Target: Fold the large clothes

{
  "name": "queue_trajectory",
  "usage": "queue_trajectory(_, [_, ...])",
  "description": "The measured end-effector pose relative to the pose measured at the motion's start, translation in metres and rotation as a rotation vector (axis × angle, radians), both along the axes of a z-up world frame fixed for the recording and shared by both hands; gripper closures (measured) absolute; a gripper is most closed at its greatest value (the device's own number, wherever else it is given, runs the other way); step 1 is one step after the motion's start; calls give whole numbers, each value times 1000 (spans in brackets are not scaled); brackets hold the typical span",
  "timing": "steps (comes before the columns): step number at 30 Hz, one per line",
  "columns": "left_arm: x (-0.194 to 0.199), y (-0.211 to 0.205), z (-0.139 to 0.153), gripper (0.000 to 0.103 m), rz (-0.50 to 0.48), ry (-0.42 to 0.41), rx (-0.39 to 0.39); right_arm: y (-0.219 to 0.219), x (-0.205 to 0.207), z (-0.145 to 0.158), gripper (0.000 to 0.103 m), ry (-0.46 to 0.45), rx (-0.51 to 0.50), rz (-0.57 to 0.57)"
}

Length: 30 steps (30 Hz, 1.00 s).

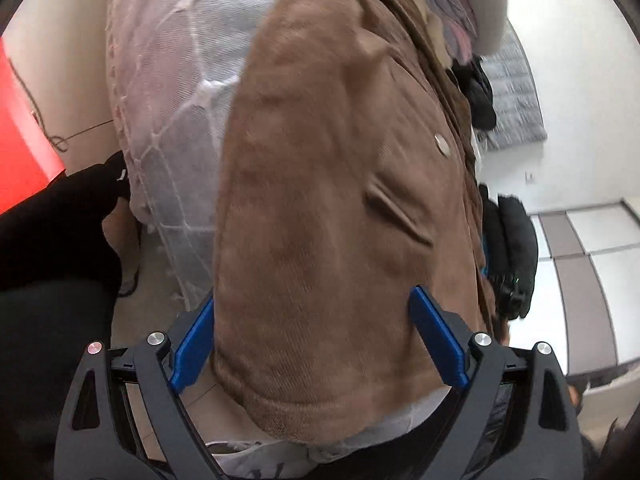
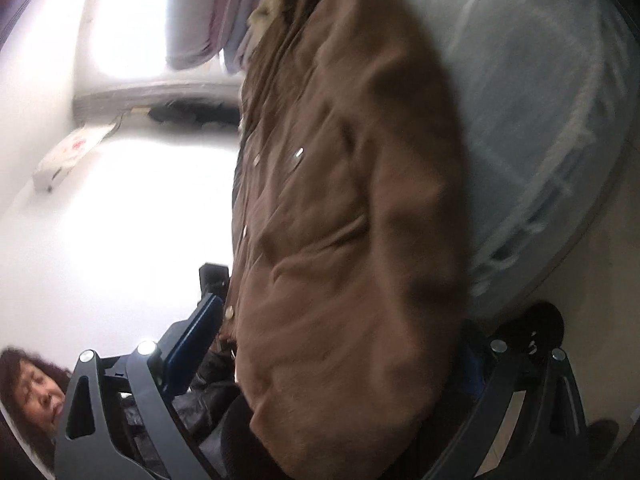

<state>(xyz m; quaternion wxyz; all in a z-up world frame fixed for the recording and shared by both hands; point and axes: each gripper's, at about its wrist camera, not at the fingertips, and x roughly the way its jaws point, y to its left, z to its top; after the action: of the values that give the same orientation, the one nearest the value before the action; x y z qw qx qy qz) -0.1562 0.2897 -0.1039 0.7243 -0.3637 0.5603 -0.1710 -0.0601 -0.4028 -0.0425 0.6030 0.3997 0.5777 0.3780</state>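
Note:
A large brown jacket (image 1: 320, 200) with metal snap buttons lies on a bed covered by a pale netted spread (image 1: 172, 80). My left gripper (image 1: 316, 336) is open, its blue pads on either side of the jacket's lower edge, with the cloth between them. In the right wrist view the same brown jacket (image 2: 344, 240) fills the middle. My right gripper (image 2: 332, 344) is open around the jacket's hem; its left blue pad (image 2: 196, 340) shows, and the right finger is mostly hidden behind the cloth.
Folded greyish-purple clothes (image 1: 448, 8) lie at the far end of the bed. Dark clothes (image 1: 508, 248) hang at the right by a white wall. A person's face (image 2: 36, 388) is at lower left in the right wrist view. A red object (image 1: 20, 140) stands at left.

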Motion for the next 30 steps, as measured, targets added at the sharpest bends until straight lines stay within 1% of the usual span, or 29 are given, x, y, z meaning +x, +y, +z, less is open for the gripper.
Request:
queue_trajectory(1, [-3,-1,1,34,5,-4,-1,4,-4,3,16,-17,0,3])
queue_trajectory(2, [-4,0,2,61,11,1,-20,5,-7,6,45,-29,-12,-7])
queue_trajectory(3, [-1,2,4,82,20,4,-36,4,-10,9,67,-37,-34,-26])
queue_trajectory(4, [-2,4,10,87,37,-7,-48,1,-12,11,73,-44,-49,-44])
queue_trajectory(5, [-2,4,18,92,37,-27,-30,-2,-15,18,80,-64,-52,-70])
queue_trajectory(6, [-3,3,26,94,29,-48,-7,-2,-18,26,84,-86,-53,-88])
queue_trajectory(7, [-5,1,37,94,29,-77,-4,-1,-20,35,85,-105,-56,-102])
queue_trajectory(9, [-7,4,57,95,43,-122,-38,-3,-26,51,89,-135,-39,-126])
queue_trajectory(10, [-8,6,71,95,51,-162,-65,-1,-27,60,90,-155,-19,-141])
queue_trajectory(12, [-7,7,88,95,65,-204,-105,2,-27,76,91,-187,58,-200])
queue_trajectory(13, [-7,7,99,95,69,-249,-144,3,-27,83,91,-207,111,-239])
queue_trajectory(15, [-10,3,120,95,77,-333,-187,5,-28,90,91,-230,217,-296])
queue_trajectory(17, [-15,-1,139,96,82,-395,-226,4,-34,98,91,-274,339,-353])
queue_trajectory(20, [-25,-8,163,96,80,-451,-244,0,-48,109,91,-327,440,-405])
queue_trajectory(23, [-41,-13,188,96,59,-509,-267,-7,-64,113,91,-338,453,-414])
queue_trajectory(24, [-46,-14,192,96,53,-522,-278,-11,-72,115,91,-339,449,-418])
queue_trajectory(27, [-76,-14,214,96,30,-586,-318,-28,-104,131,91,-369,432,-434])
queue_trajectory(29, [-90,-13,222,96,15,-605,-325,-38,-127,141,91,-391,422,-447])
queue_trajectory(30, [-100,-11,221,96,2,-608,-326,-42,-138,143,91,-396,416,-450])
